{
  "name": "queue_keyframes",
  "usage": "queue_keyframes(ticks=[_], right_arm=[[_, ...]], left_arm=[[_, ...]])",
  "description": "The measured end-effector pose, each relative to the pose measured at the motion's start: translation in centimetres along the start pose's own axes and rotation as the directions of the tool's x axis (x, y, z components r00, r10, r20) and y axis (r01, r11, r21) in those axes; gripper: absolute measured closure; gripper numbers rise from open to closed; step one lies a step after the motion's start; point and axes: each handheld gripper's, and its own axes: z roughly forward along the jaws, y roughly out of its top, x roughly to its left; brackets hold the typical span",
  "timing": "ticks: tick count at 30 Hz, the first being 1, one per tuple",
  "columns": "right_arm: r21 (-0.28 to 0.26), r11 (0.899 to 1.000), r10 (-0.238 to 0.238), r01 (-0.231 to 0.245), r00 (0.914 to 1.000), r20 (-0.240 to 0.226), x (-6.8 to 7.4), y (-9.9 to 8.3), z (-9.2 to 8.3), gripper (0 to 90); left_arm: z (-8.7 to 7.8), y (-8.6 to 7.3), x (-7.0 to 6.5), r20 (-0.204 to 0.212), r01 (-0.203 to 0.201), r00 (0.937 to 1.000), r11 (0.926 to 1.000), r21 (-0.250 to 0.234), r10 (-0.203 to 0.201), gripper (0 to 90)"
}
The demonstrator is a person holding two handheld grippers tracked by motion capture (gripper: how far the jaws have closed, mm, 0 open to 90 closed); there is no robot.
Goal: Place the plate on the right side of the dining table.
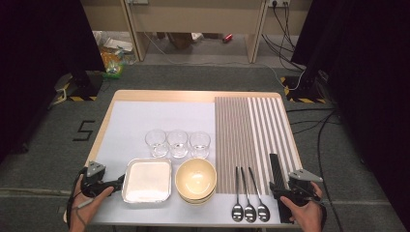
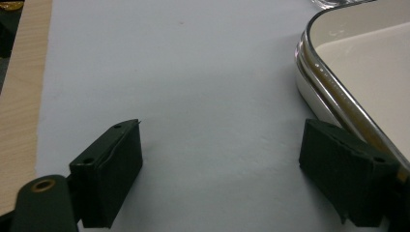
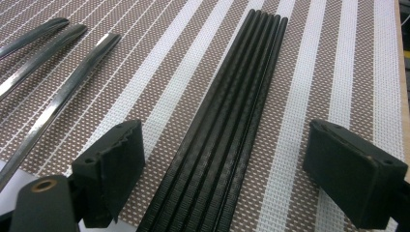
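My left gripper (image 1: 118,184) (image 2: 220,164) rests open at the table's near left, with bare white mat (image 2: 193,72) between its jaws. Its right jaw sits close beside the rim of a white square plate (image 1: 147,181) (image 2: 358,63). At the near right my right gripper (image 1: 277,189) (image 3: 225,164) stands open. It straddles the near end of a bundle of black chopsticks (image 1: 275,169) (image 3: 227,121) lying on the striped placemat (image 1: 251,125) (image 3: 338,58); the pads are well clear of the sticks.
Three clear glasses (image 1: 177,143) stand in a row mid-table. Stacked yellow bowls (image 1: 196,178) sit right of the plate. Three spoons (image 1: 249,195) (image 3: 53,101) lie left of the chopsticks. The wooden table edge (image 2: 19,96) runs just left of my left gripper.
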Motion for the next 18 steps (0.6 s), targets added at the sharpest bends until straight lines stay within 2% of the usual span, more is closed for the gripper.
queue_keyframes(ticks=[8, 15, 18], right_arm=[[0.0, 1.0, 0.001, -0.001, 1.0, 0.0, 0.01, 0.0, 0.0, 14.8], [-0.001, 1.0, 0.0, 0.0, 1.0, 0.0, -0.01, 0.0, 0.0, 14.8], [-0.001, 1.0, 0.0, 0.0, 1.0, 0.0, -0.01, 0.0, 0.0, 14.8]], left_arm=[[-0.08, -0.02, 0.04, 0.0, 0.003, 1.0, 1.0, -0.007, -0.003, 16.1], [-0.48, 0.03, 0.36, 0.034, 0.028, 0.9991, 0.9991, -0.033, -0.027, 21.5], [-0.89, 0.36, 0.17, 0.036, 0.022, 0.9991, 0.9988, -0.043, -0.02, 22.9]])
